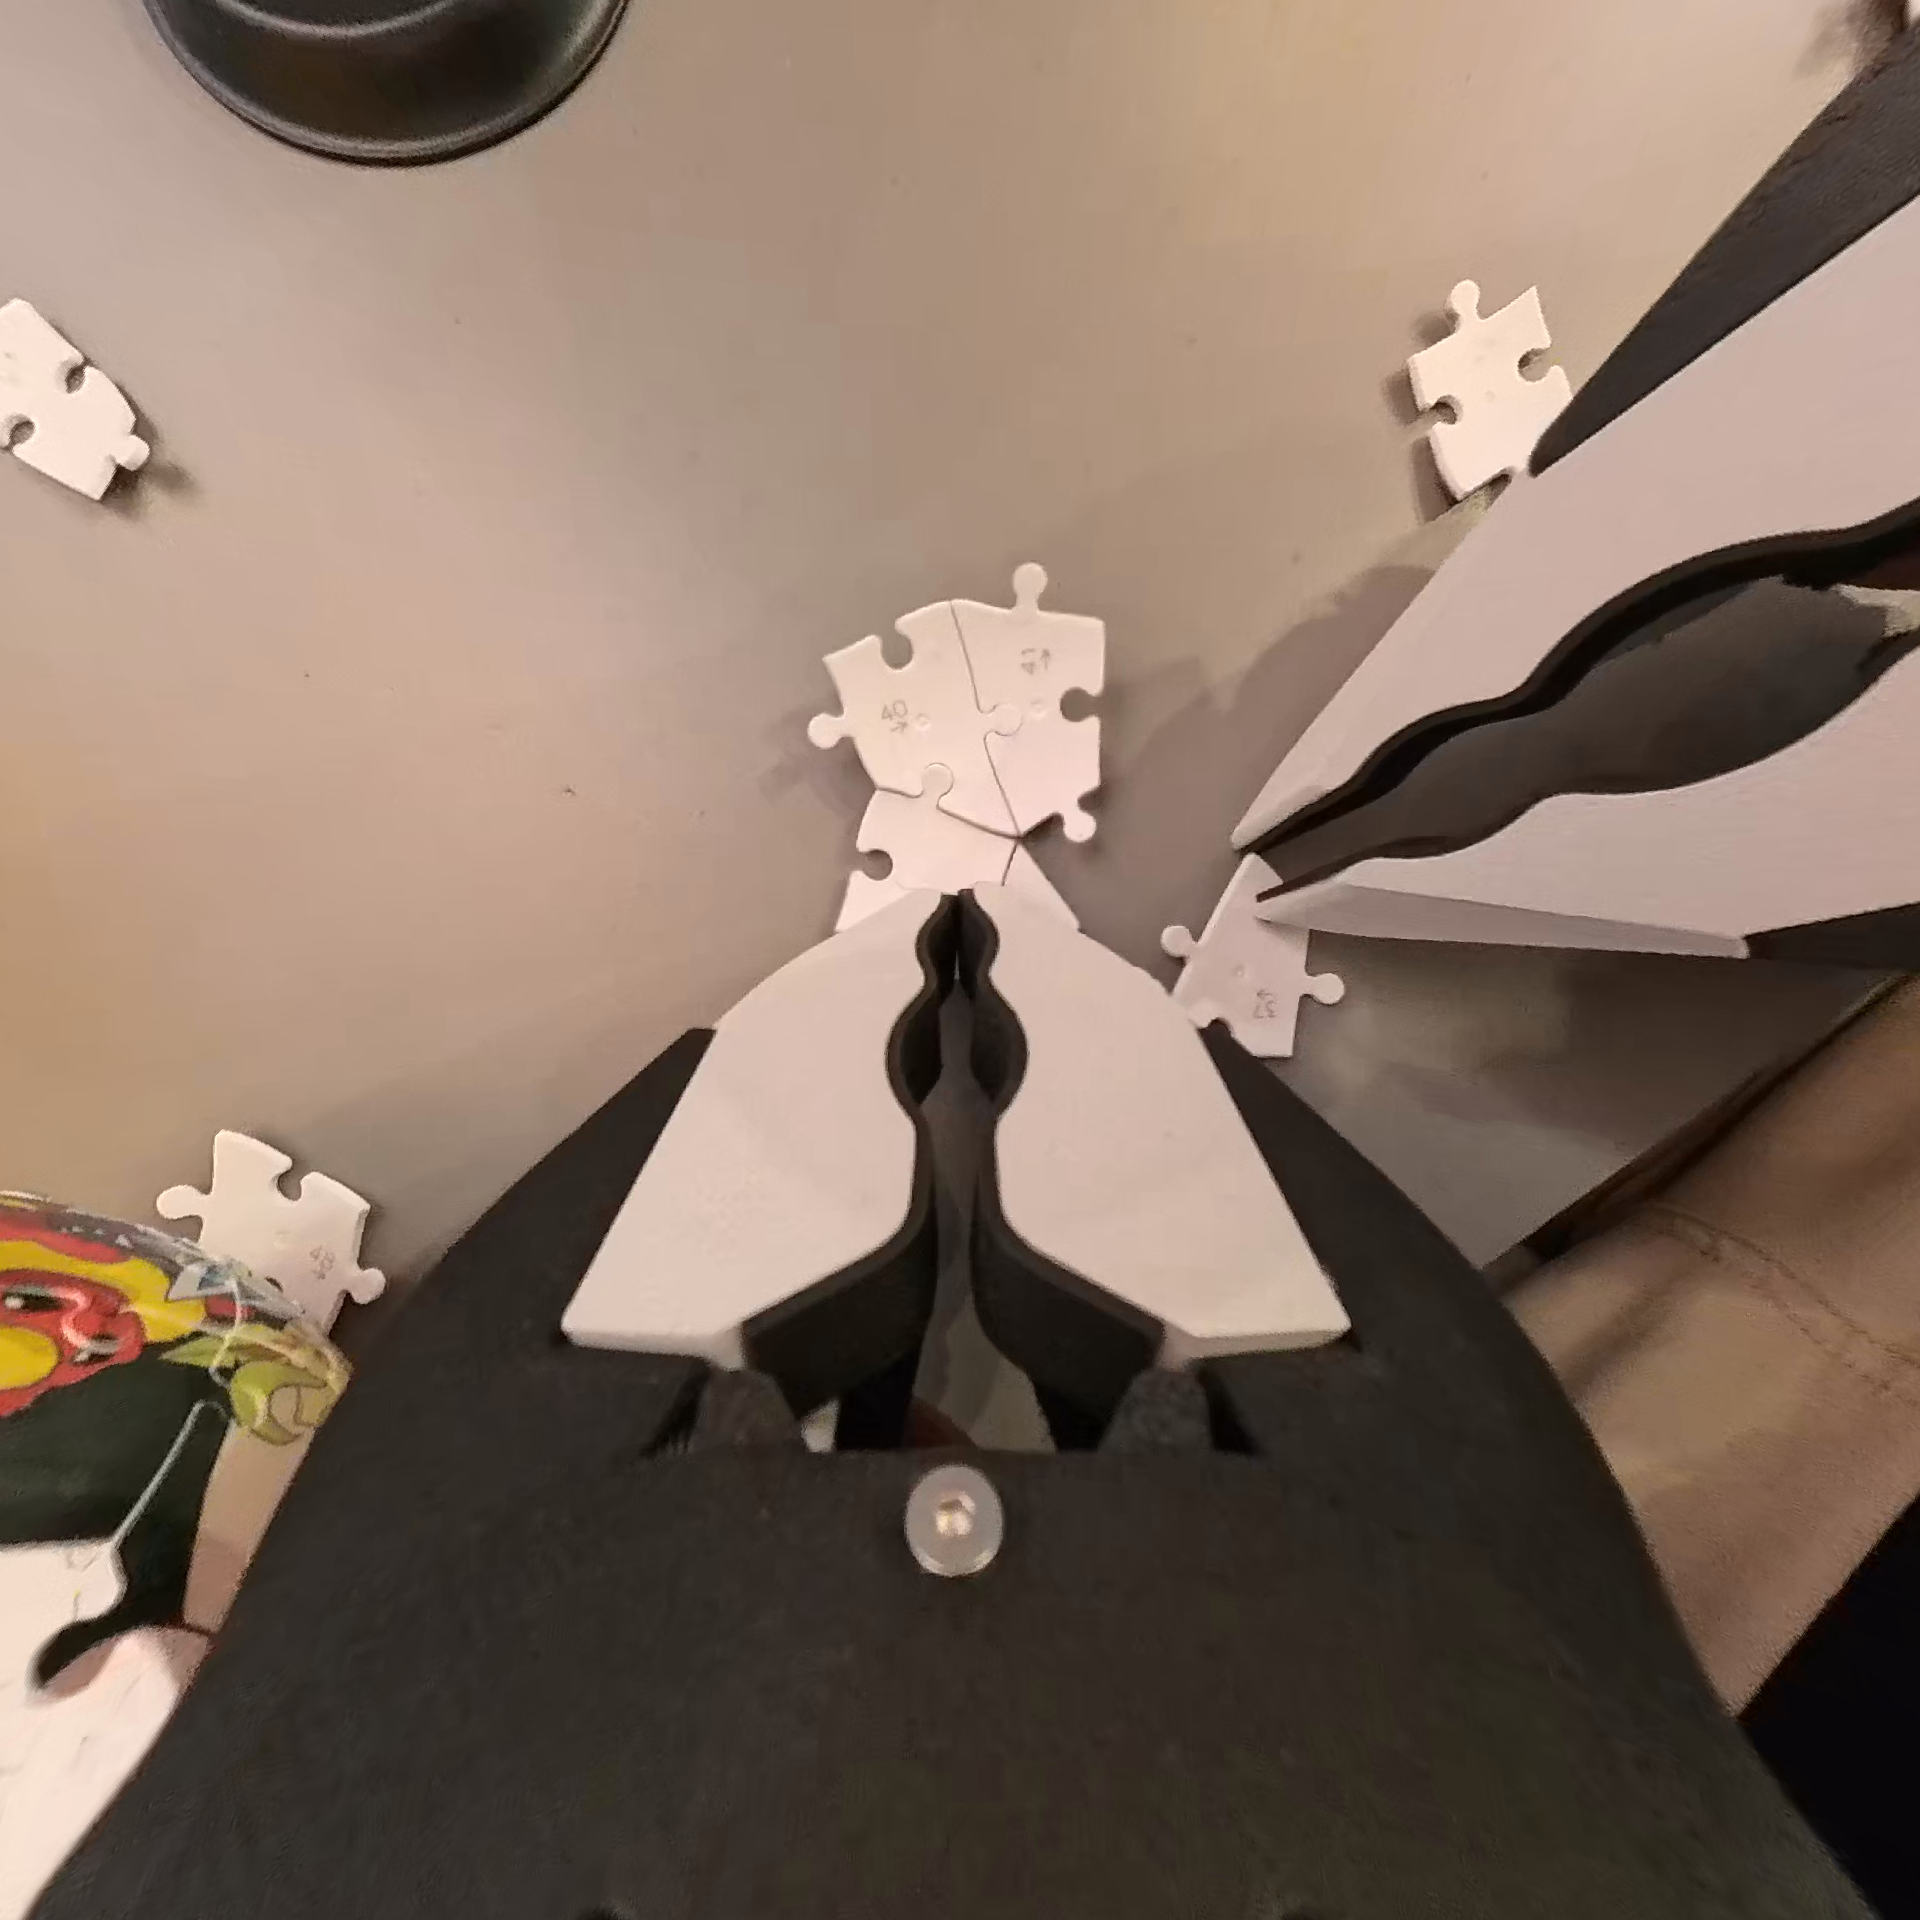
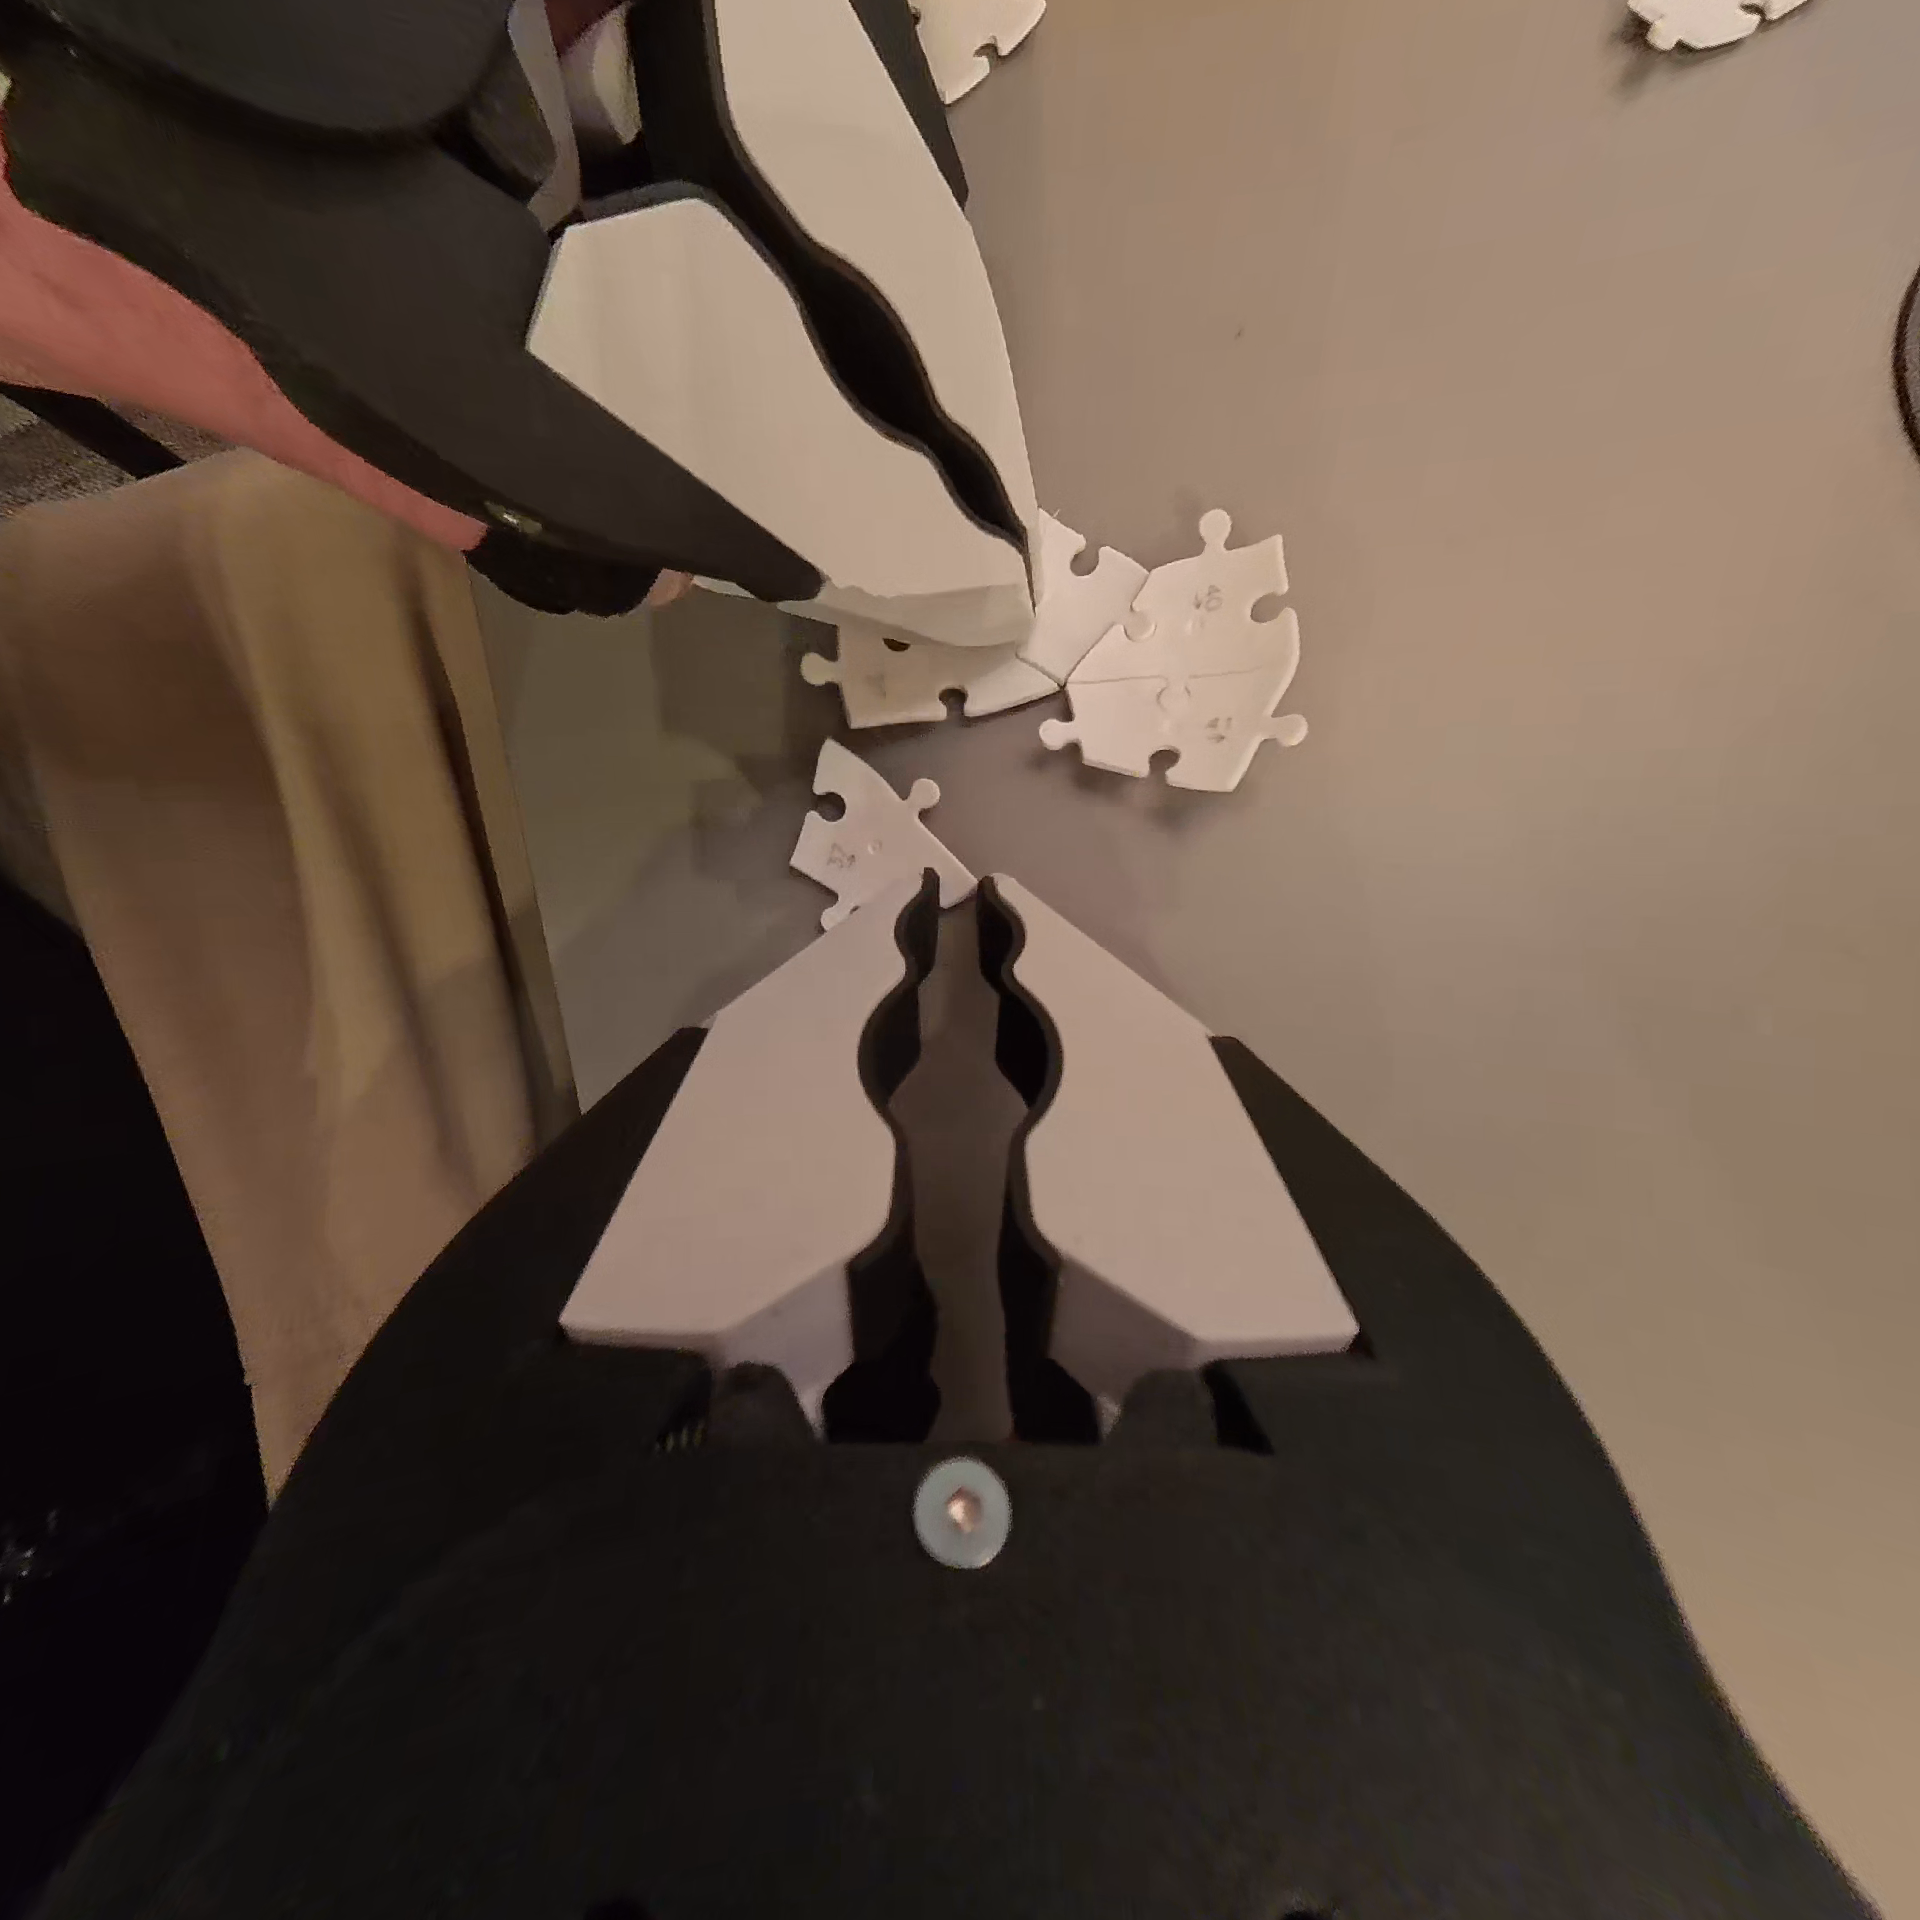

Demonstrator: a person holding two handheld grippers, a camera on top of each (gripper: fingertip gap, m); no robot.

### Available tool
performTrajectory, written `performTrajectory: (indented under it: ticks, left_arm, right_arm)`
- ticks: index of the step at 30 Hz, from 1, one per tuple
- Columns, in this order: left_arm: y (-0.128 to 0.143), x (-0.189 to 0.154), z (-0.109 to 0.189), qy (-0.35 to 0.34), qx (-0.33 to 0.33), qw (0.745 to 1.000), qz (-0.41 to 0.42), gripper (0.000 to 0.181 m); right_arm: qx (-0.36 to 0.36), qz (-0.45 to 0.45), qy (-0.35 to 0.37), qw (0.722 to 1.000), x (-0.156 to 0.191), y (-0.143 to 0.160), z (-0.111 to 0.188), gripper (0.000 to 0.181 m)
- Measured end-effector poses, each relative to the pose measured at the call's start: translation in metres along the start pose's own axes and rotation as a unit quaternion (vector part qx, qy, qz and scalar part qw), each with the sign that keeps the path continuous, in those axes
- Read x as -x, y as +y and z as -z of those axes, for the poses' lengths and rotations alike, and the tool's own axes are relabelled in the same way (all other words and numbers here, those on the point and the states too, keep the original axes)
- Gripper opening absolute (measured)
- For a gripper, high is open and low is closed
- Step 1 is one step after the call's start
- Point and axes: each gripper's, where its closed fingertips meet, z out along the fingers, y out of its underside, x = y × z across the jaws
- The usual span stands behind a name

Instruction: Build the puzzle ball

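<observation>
A flat cluster of several joined white puzzle pieces (image 1: 966, 727) lies on the grey table (image 1: 520, 675); it also shows in the right wrist view (image 2: 1174, 665). My left gripper (image 1: 958, 906) is shut, its tips resting on the cluster's near edge; it shows in the right wrist view (image 2: 1027, 566) too. A single loose white piece (image 1: 1252, 982) lies just right of the cluster, a small gap apart (image 2: 862, 842). My right gripper (image 2: 958, 888) is nearly closed with that piece's corner between its tips, also visible in the left wrist view (image 1: 1259, 875).
Loose white pieces lie far left (image 1: 62, 400), far right (image 1: 1486, 395) and near left (image 1: 291, 1236). A colourful part-built ball section (image 1: 114, 1340) sits at bottom left. A black round object (image 1: 395, 62) stands at the back. The table edge and beige fabric (image 1: 1714, 1351) are on the right. Spacing between my two grippers at the tips: around 5 cm.
</observation>
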Motion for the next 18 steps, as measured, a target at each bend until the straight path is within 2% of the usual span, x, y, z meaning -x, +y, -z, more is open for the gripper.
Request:
performTrajectory:
  ticks: [11, 18]
  left_arm:
    - [-0.005, 0.001, 0.008, 0.007, -0.024, 1.0, 0.003, 0.0]
    - [-0.003, 0.0, 0.013, 0.011, -0.03, 0.999, 0.001, 0.0]
  right_arm:
    - [-0.017, 0.017, -0.01, 1.0, -0.007, -0.014, 0.012, 0.002]
    - [0.015, 0.063, -0.013, 0.998, -0.01, -0.024, 0.005, 0.002]
